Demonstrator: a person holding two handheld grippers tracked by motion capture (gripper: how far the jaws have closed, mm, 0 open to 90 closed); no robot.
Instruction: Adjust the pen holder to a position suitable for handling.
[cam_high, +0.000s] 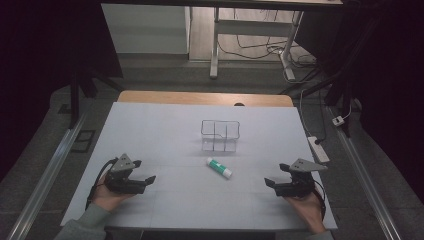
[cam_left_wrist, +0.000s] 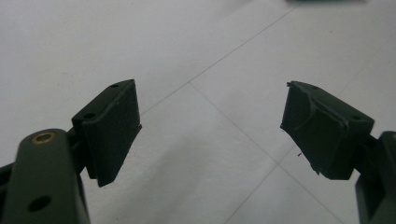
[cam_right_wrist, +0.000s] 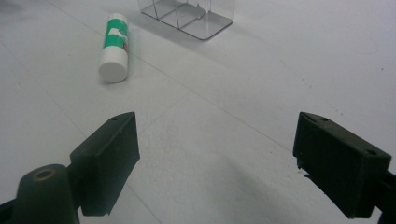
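Black grippers low, jaws apart.

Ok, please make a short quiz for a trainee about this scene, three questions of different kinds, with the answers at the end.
1. True or false: the glue stick stands upright inside the clear organizer.
2. Multiple choice: how do the jaws of the left gripper and the right gripper stand? A) both apart, nothing between them; B) left shut on the stick; C) both shut.
3. Short answer: what colour is the stick's label, and what colour is the end that faces the right gripper?

Key
1. False: it lies on its side on the white table cover, in front of the organizer, apart from it.
2. A.
3. Green label; white end.
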